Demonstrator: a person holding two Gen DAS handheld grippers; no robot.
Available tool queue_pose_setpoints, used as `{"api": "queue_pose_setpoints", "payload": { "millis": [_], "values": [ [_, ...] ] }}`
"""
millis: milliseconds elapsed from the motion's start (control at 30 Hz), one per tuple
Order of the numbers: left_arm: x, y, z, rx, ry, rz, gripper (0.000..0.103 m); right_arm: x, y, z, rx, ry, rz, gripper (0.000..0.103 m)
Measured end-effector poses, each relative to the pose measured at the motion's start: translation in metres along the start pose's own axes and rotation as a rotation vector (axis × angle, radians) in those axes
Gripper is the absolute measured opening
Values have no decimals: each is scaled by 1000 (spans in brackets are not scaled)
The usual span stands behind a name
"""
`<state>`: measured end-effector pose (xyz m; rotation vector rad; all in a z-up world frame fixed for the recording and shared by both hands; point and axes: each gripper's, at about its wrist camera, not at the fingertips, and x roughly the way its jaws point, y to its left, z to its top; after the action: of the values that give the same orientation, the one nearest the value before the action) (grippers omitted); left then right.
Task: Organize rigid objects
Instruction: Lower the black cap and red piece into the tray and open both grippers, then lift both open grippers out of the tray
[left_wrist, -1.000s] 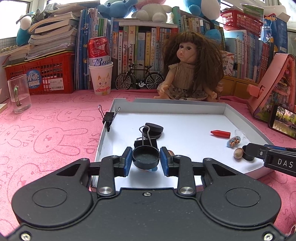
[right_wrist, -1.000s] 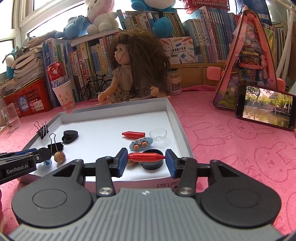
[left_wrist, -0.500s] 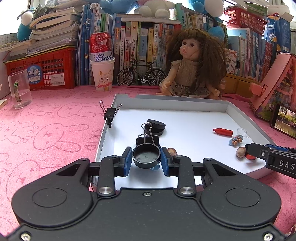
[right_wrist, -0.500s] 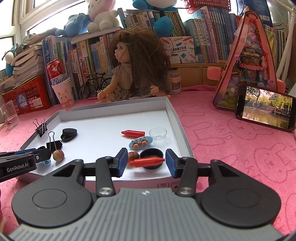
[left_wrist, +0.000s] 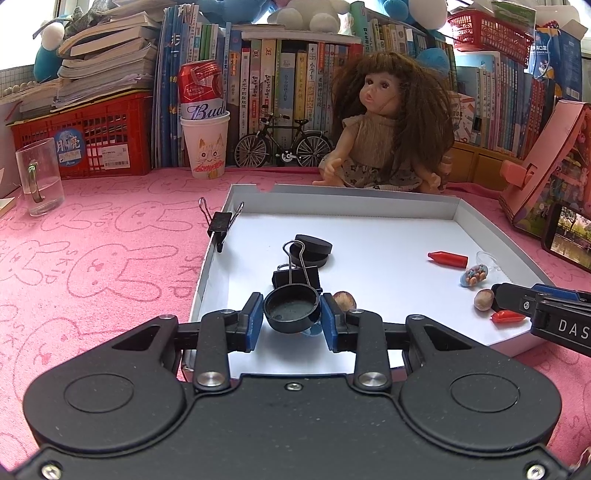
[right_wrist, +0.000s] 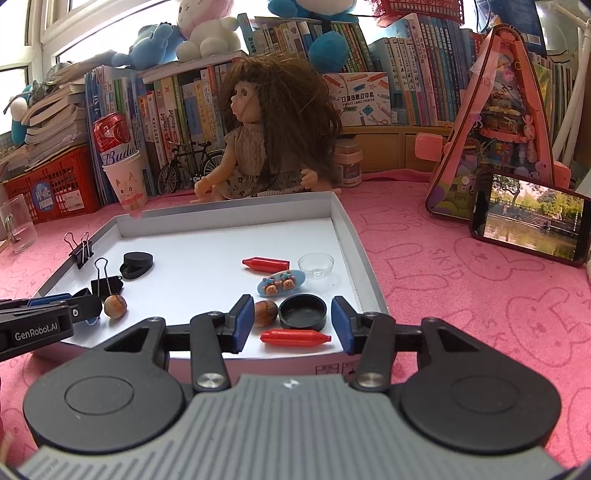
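On the far left of the pink surface (left_wrist: 92, 266) a glass mug (left_wrist: 38, 177) stands, and a black binder clip (left_wrist: 221, 225) is clamped on the left wall of the white tray (left_wrist: 332, 201). My left tongs (left_wrist: 291, 312) are closed on a small black round cap (left_wrist: 291, 308), blue pads pressing its sides, holding it just above the tray's near-left part. Right behind it sits a second binder clip (left_wrist: 295, 277), then two stacked black discs (left_wrist: 312, 249), and a brown nut (left_wrist: 345, 299) just right of the pad.

Further right, seen from my other hand, a red crayon-shaped piece (right_wrist: 266, 264) lies mid-tray with a blue oval clip with bear faces (right_wrist: 280, 283) near it and a clear little dish (right_wrist: 316, 264) by the right wall. My right tongs (right_wrist: 293, 325) are opening, holding nothing: another red piece (right_wrist: 295, 338) lies on the tray floor between the pads, touching neither, with a second nut (right_wrist: 265, 312) and a black cap (right_wrist: 303, 312) just behind it. A phone (right_wrist: 532, 221) leans at far right.
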<state>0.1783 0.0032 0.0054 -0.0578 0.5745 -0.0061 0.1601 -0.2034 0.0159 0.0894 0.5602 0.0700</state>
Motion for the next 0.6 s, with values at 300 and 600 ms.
{"api": "queue_pose_setpoints", "payload": {
  "millis": [300,600],
  "values": [
    [0,-1,0,7,-1,-3,39,1,3,0,-19,6,0,68],
    [-3,-1,-1,11,-7,1,52,-1,7,0,-33,4,-2,81]
  ]
}}
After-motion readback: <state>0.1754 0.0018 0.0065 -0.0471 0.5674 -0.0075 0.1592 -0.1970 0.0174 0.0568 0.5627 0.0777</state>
